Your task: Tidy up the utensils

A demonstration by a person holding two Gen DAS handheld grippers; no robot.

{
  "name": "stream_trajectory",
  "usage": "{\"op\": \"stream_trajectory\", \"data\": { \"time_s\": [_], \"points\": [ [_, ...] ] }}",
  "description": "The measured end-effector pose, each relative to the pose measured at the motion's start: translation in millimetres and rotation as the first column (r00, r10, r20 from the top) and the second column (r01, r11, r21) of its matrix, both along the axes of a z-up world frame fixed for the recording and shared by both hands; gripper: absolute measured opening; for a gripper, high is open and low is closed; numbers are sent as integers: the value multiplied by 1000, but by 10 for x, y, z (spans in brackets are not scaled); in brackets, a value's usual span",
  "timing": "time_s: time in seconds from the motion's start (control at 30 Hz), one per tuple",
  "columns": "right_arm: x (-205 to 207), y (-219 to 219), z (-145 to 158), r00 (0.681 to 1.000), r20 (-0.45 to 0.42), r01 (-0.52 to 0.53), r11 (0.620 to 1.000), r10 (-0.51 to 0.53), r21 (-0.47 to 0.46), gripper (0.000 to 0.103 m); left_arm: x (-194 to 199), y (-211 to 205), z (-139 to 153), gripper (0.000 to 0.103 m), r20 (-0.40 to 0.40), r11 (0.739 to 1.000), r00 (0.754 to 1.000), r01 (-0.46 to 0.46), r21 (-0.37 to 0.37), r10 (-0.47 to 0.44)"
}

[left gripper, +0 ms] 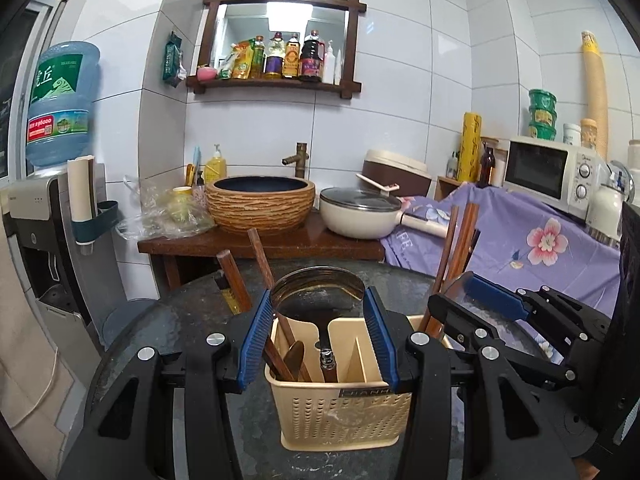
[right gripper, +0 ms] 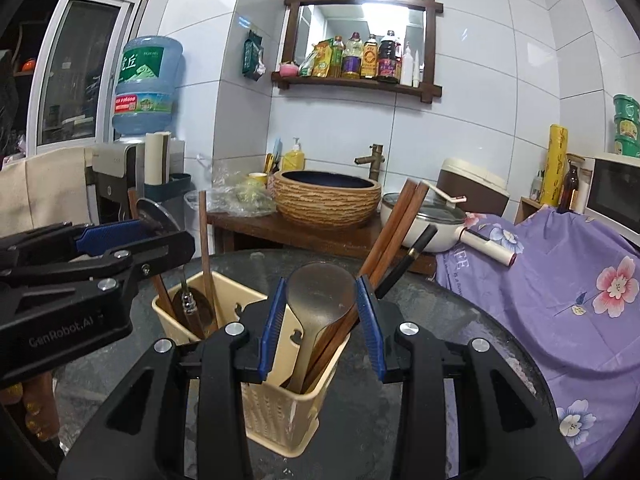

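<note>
Partly hidden, the beige utensil caddy (left gripper: 344,412) is sitting on the dark round table (left gripper: 168,320). The left gripper (left gripper: 320,332) is clamping a steel spatula (left gripper: 320,292), blade up, handle running down into the caddy. The right gripper (right gripper: 322,316) is squeezing a metal ladle (right gripper: 320,288), bowl upward, shaft disappearing into an end compartment beside leaning wooden chopsticks (right gripper: 394,228).
</note>
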State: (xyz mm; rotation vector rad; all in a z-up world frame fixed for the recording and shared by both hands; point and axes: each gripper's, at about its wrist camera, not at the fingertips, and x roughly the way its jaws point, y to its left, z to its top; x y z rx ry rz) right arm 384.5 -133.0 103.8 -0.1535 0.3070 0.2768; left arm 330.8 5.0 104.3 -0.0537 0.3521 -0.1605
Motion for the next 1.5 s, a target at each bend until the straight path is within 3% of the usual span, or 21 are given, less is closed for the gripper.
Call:
{"op": "stream_trajectory", "data": {
  "time_s": [0.33, 0.47, 0.6, 0.73, 0.8, 0.93, 1.17, 1.27, 1.5],
  "points": [
    [-58, -9, -211, 998, -46, -46, 998, 44, -48, 37, 69, 27, -168, 46, -79, 999, 995, 54, 6, -53],
    [-77, -49, -254, 998, -56, -44, 998, 42, -48, 38, 21, 62, -122, 46, -58, 999, 997, 46, 2, -46],
    [-122, -133, -242, 997, -59, -44, 999, 43, -16, 49, -76, 88, -42, 51, -35, 999, 998, 54, -3, -54],
    [-248, -212, -225, 996, -75, -50, 998, 53, 33, 51, -228, 94, -19, 63, 0, 999, 999, 47, -1, -47],
    [-321, -241, -221, 995, -80, -49, 998, 52, 48, 65, -324, 94, -41, 68, 7, 999, 999, 45, 7, -45],
    [-577, -316, -253, 996, -73, -44, 996, 50, 72, 70, -537, 171, -102, 81, 27, 999, 999, 32, -14, -31],
    [-972, -504, -405, 997, -73, -11, 990, 21, 138, 96, -934, 367, -366, 91, 11, 998, 1000, -14, -65, 15],
    [-1127, -567, -498, 996, -92, 4, 984, 12, 177, 97, -1098, 403, -499, 94, -7, 997, 999, -34, -72, 34],
    [-1562, -563, -653, 993, -112, -22, 986, 41, 164, 97, -1534, 389, -712, 96, -1, 996, 998, -63, -65, 63]
  ]
}}
